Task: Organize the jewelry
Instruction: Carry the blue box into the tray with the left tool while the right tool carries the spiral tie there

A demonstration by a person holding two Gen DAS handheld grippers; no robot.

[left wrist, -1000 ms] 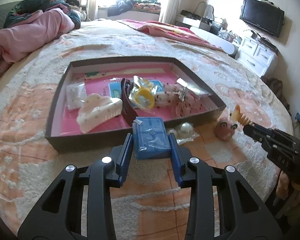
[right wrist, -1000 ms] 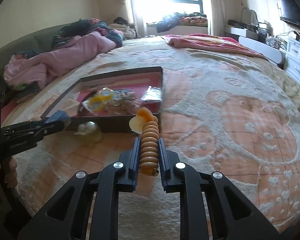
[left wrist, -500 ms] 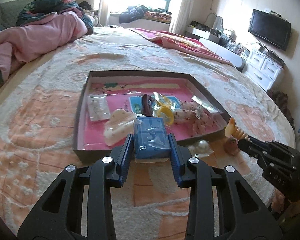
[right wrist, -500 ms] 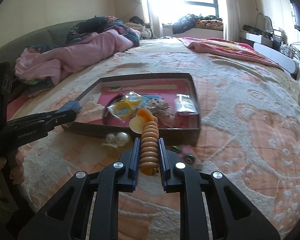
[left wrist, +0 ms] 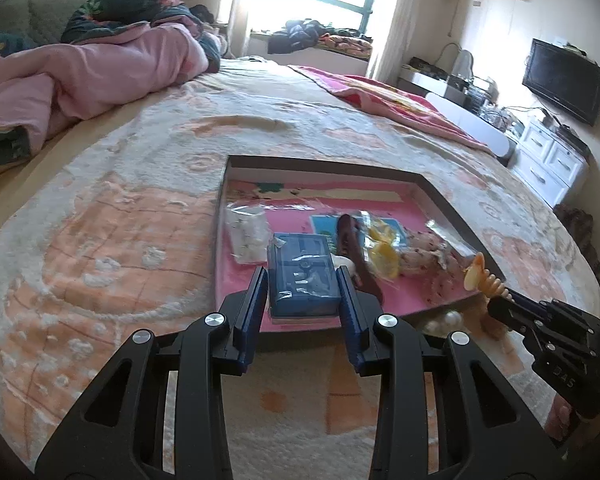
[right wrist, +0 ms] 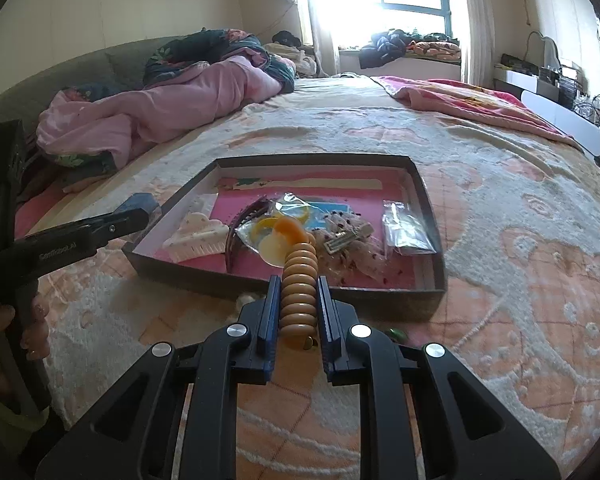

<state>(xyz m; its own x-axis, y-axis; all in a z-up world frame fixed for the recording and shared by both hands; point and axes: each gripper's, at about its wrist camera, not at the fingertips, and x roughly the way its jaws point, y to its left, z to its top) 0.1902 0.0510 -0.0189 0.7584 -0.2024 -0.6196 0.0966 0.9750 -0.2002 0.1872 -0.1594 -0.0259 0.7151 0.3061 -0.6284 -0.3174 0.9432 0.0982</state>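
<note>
My left gripper is shut on a small blue box wrapped in clear plastic, held above the near left edge of the dark tray. My right gripper is shut on an orange ribbed hair clip just before the tray's near wall. In the pink-lined tray lie a white claw clip, a brown headband, yellow rings in plastic, a spotted bow and clear bags. The right gripper with the orange clip also shows at the tray's near right corner.
A pearl piece in plastic lies on the bedspread in front of the tray, and a green bit peeks out beside my right fingers. A pink quilt is heaped at the far left, a red blanket at the far right.
Both grippers have swung leftward along the tray's front while keeping their grips; the tray now sits more to the right in the left view and more central in the right view.
</note>
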